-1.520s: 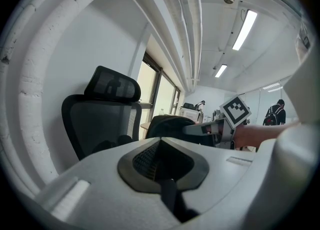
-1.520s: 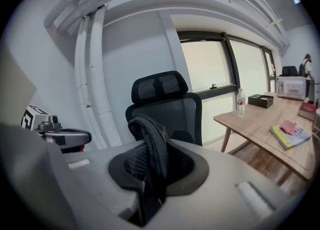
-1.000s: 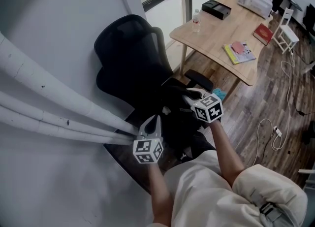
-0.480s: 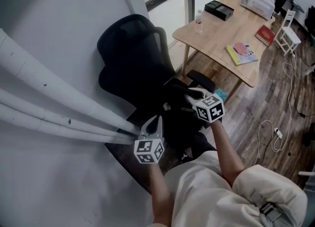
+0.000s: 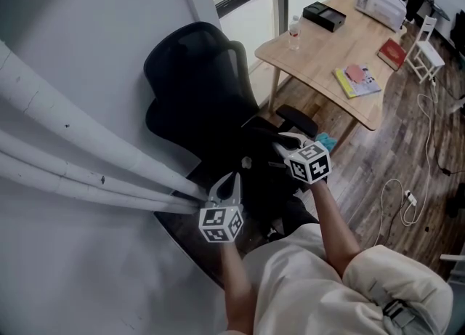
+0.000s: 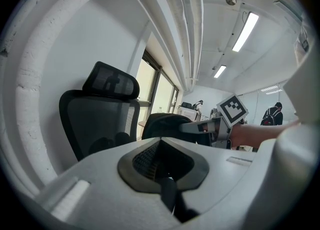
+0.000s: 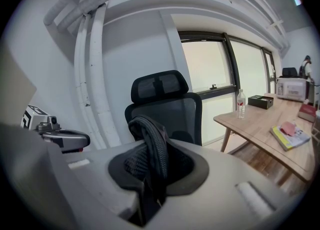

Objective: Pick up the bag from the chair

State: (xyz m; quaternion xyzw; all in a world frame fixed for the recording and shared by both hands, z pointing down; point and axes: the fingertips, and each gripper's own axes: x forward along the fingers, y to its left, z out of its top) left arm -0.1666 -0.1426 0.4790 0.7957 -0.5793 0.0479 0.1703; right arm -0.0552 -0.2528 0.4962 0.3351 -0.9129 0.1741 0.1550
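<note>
A black bag [image 5: 263, 175] lies slumped on the seat of a black mesh office chair [image 5: 190, 83]. My right gripper [image 5: 282, 142] is over the bag and is shut on the bag's woven strap [image 7: 153, 141], which loops up out of the jaws [image 7: 150, 176]. My left gripper [image 5: 230, 179] hovers at the bag's left side, its jaws pressed together [image 6: 161, 168] with nothing standing out beyond them. In the left gripper view the bag [image 6: 165, 123] and the right gripper [image 6: 207, 126] are ahead. The chair's backrest [image 7: 167, 107] stands behind the strap.
White pipes [image 5: 65, 148] run along the wall on the left, close to the left gripper. A wooden table [image 5: 320, 50] with a bottle, a black box and books stands to the right of the chair. Cables lie on the wood floor [image 5: 407, 181].
Almost nothing: the right gripper has sunk very slightly with the strap still in it, and the left gripper stays where it was.
</note>
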